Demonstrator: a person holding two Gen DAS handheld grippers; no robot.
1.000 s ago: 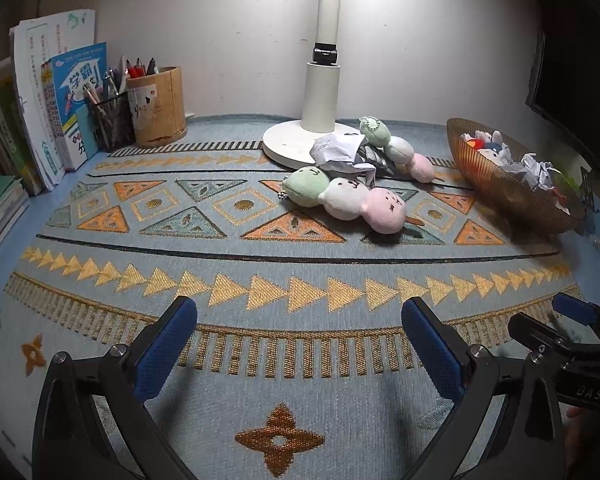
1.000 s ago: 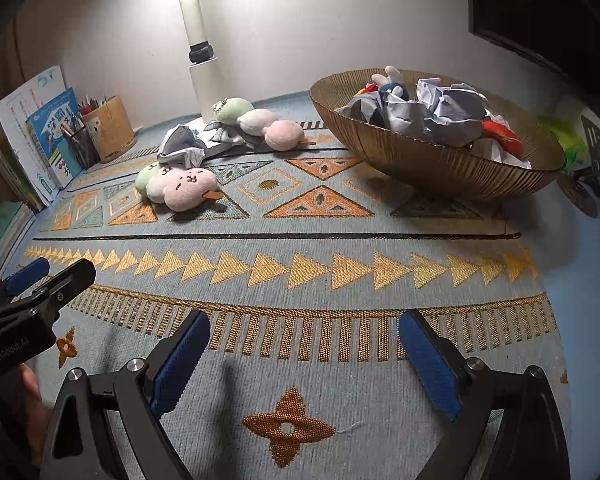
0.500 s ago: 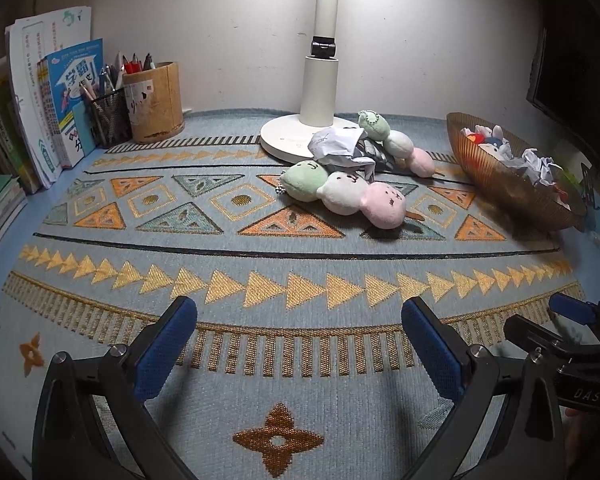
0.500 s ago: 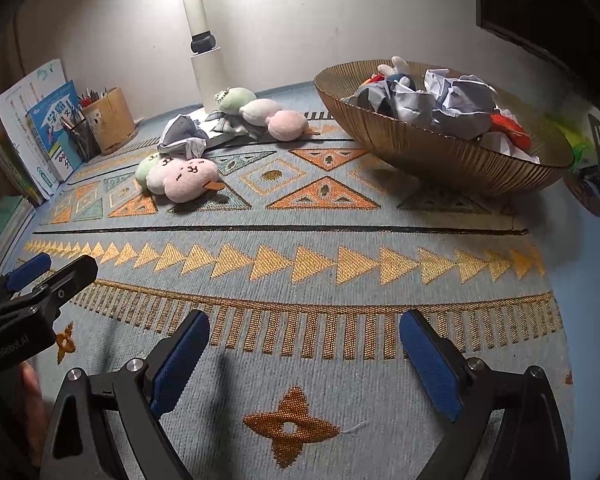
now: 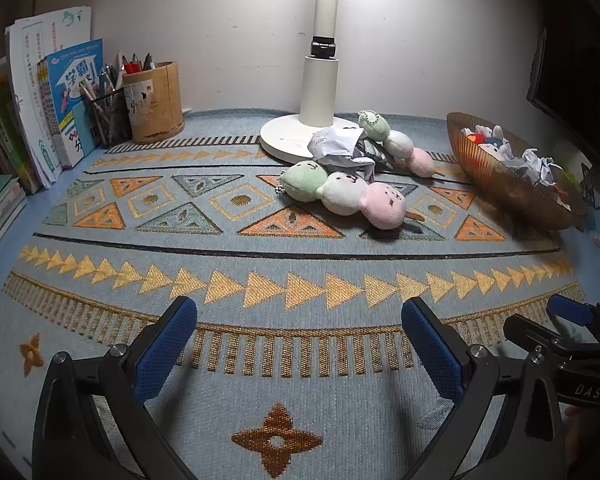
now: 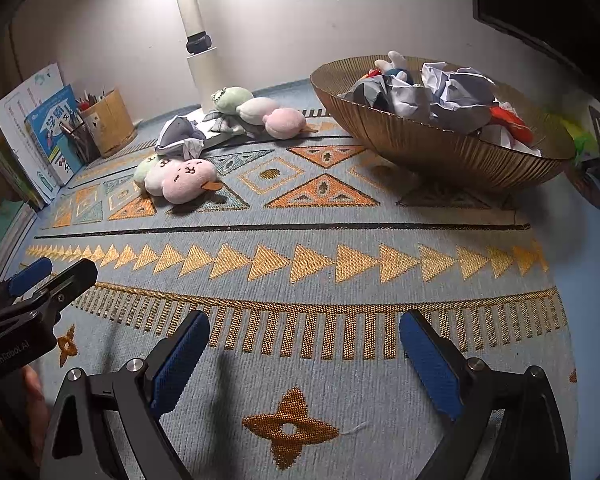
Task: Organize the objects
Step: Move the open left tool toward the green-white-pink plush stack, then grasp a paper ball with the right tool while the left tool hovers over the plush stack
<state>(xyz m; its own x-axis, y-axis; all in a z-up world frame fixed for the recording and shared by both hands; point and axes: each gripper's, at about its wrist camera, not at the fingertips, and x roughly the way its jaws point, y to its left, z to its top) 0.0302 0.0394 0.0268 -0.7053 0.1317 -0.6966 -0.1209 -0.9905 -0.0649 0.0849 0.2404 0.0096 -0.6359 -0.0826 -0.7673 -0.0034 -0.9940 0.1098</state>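
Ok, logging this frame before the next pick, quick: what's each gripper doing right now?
Left gripper: open, holding nothing, above the patterned blue mat.
Right gripper: open, holding nothing.

"DAS" on right gripper (image 5: 580, 344)

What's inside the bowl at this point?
The bowl holds crumpled paper, a small white-eared plush and something red. Whatever lies beneath the paper is covered.
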